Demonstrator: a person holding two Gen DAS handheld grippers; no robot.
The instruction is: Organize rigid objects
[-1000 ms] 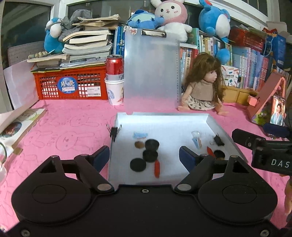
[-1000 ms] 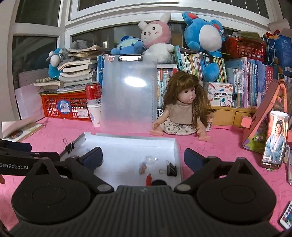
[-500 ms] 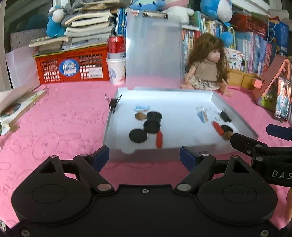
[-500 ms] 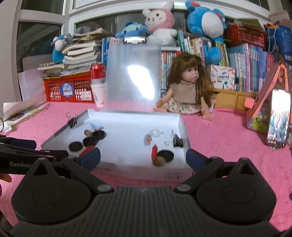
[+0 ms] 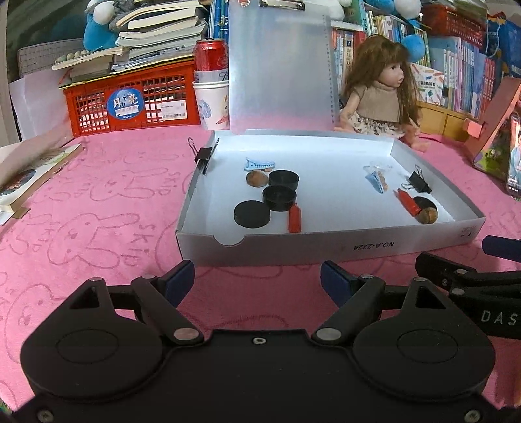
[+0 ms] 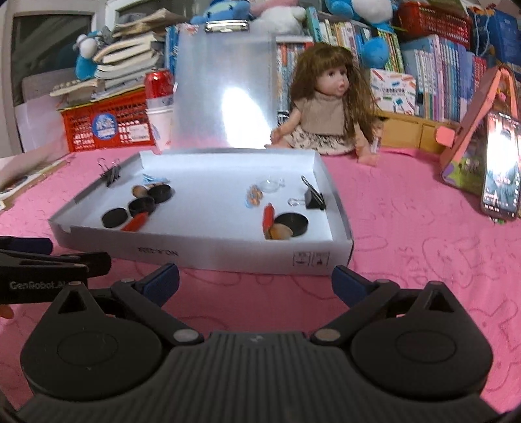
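A home playroom: doll (image 5: 379, 94), plush toys (image 6: 345, 6), crammed children's books (image 5: 456, 61).

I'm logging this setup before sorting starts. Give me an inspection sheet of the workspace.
Surface: pink cloth with rabbit outlines, box in the middle.
Job's things: in the box, three black caps, two red pieces, two nuts, a blue clip, a fourth cap and a loose binder clip; another binder clip sits on the box's left wall.
Clutter: doll, red crate, can in a cup, phone.
Grippers: left gripper and right gripper both open, empty, short of the box.
Cables: nothing seen.
Surroundings: books, plush toys behind.
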